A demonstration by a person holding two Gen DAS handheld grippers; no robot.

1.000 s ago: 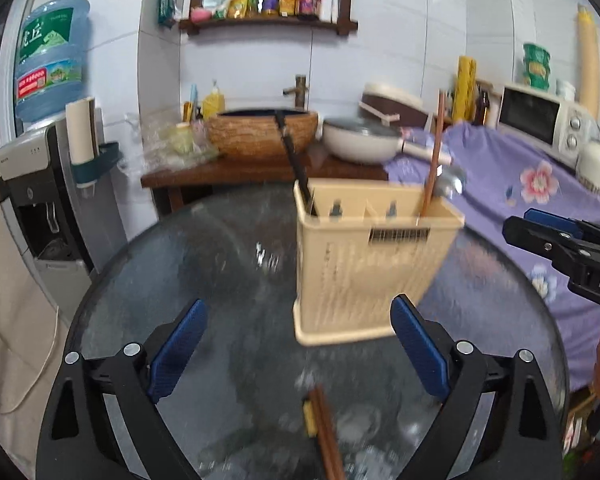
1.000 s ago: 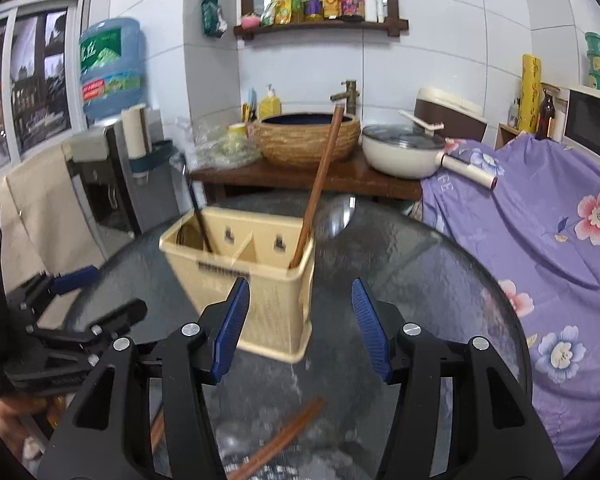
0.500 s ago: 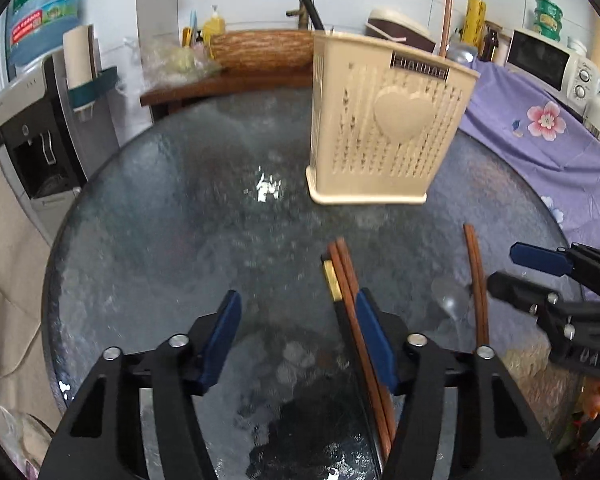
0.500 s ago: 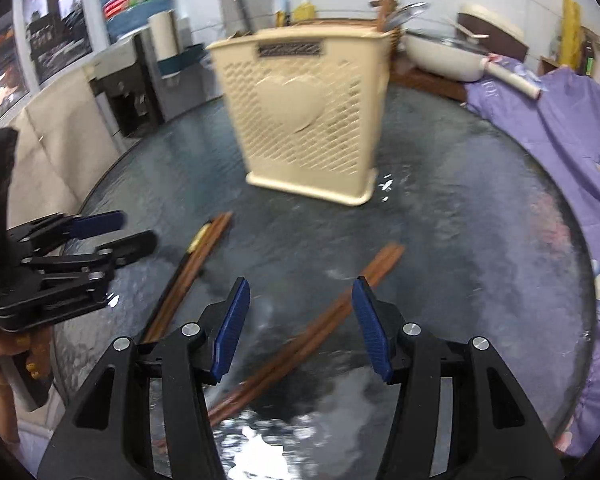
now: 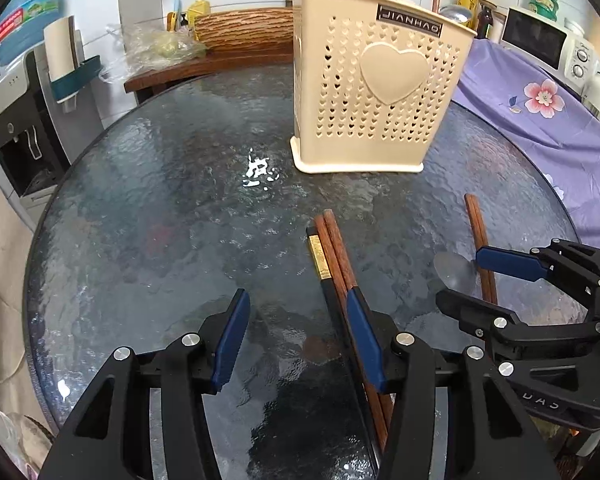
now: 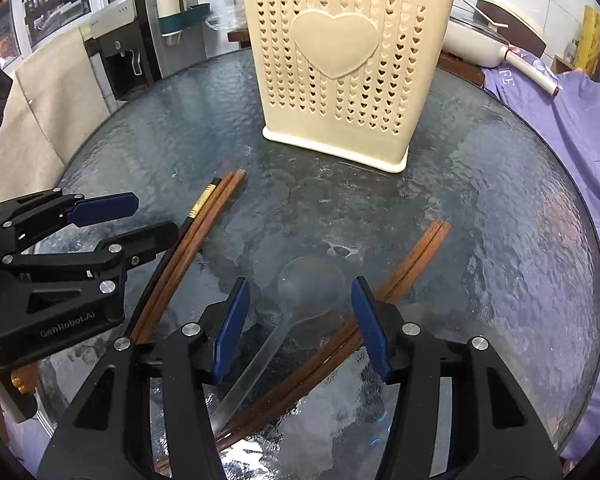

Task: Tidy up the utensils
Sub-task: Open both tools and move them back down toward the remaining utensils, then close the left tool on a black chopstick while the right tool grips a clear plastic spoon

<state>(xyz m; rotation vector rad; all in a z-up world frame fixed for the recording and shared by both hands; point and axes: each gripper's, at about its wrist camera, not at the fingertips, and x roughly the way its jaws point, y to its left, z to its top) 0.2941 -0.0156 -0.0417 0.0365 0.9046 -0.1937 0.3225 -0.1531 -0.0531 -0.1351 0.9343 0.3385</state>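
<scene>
Right wrist view: right gripper [image 6: 296, 320], fingers wide and holding nothing, straddled a clear spoon [image 6: 300, 304] lying on the glass table [image 6: 500, 200]; left gripper [image 5: 296, 336] likewise gaped beside brown chopsticks [image 5: 336, 248], near the cream utensil holder [image 6: 340, 64].

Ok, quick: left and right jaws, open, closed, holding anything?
Left gripper: open, holding nothing.
Right gripper: open, holding nothing, low over the clear spoon.

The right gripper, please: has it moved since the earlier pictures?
Yes. The right gripper has come down toward the table, judged against the cream basket, and now straddles the clear spoon, jaws open.
</scene>
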